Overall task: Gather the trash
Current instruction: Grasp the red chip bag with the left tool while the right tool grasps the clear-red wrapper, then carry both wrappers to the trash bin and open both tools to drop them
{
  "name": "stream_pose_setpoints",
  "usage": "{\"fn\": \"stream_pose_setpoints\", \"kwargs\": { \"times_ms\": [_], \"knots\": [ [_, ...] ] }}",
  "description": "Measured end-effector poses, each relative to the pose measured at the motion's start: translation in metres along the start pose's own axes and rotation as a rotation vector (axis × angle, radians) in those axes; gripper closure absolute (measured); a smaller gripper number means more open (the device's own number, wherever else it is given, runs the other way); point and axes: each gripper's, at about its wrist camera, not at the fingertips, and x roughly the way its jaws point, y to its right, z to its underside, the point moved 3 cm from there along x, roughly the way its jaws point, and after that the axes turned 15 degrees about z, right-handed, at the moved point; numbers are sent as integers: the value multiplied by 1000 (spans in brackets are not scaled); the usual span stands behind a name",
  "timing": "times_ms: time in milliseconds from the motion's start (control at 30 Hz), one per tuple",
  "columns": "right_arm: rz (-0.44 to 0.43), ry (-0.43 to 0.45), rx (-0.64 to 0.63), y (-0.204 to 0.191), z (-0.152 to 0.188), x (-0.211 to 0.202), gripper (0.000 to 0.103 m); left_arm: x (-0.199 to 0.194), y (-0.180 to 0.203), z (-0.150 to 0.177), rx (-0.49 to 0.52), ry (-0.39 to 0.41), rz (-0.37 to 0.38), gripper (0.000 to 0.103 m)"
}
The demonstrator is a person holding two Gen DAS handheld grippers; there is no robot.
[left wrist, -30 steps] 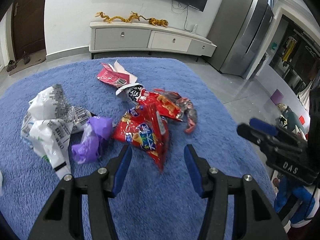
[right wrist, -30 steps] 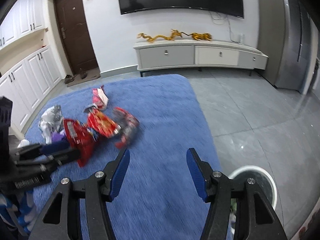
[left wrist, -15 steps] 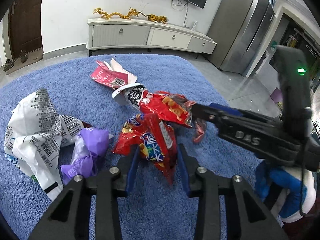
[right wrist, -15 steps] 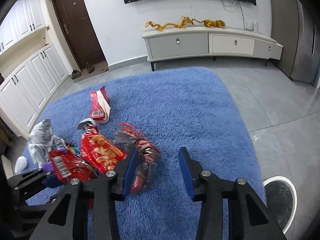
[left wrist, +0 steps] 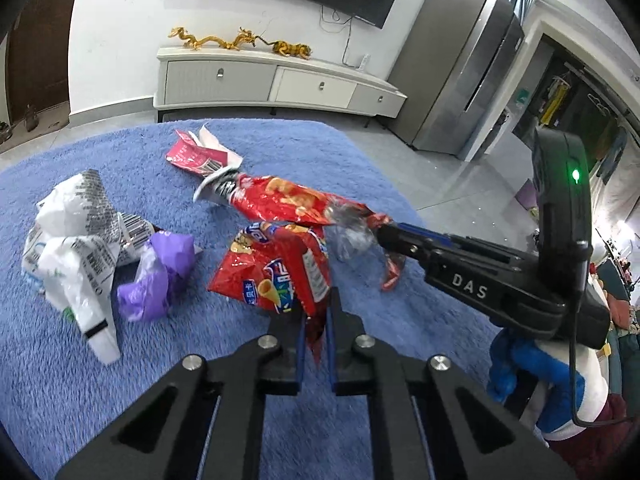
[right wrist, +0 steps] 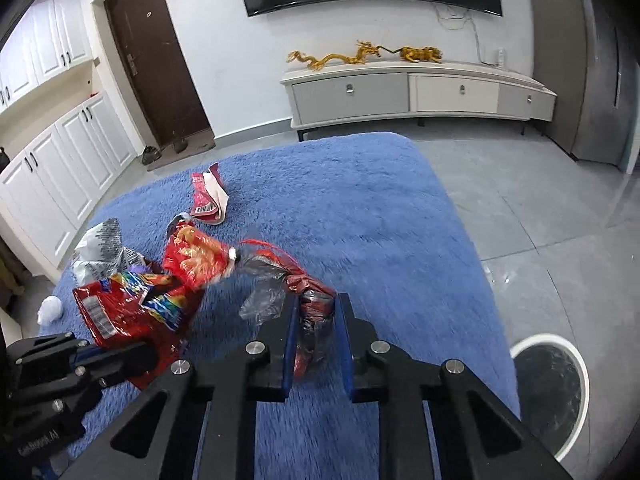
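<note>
between both tongs [left wrist: 316,334], red wrappers [left wrist: 276,272]

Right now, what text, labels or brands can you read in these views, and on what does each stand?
"DAS": white letters on the right gripper.
Red chip bag, held by the left gripper: blue logo, too distorted to read.
White plastic bag: dense black print, too small.
Pink wrapper: barcode only.
Left gripper's body label: too blurred.
</note>
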Motion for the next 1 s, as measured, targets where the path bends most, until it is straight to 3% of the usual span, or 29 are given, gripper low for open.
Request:
{"fn": "stream_pose_setpoints", "kwargs": {
  "times_ms": [233, 500, 1000],
  "knots": [
    [7, 14, 32, 10, 24, -31, 86, -21, 17, 16, 19, 20, 16, 96],
    [28, 14, 15, 13, 52, -56, 86, -28, 35, 37, 65, -17, 36, 95],
    [154, 53, 150, 94, 71, -74, 86, 13, 75, 22, 149, -88, 71, 95]
  ]
}}
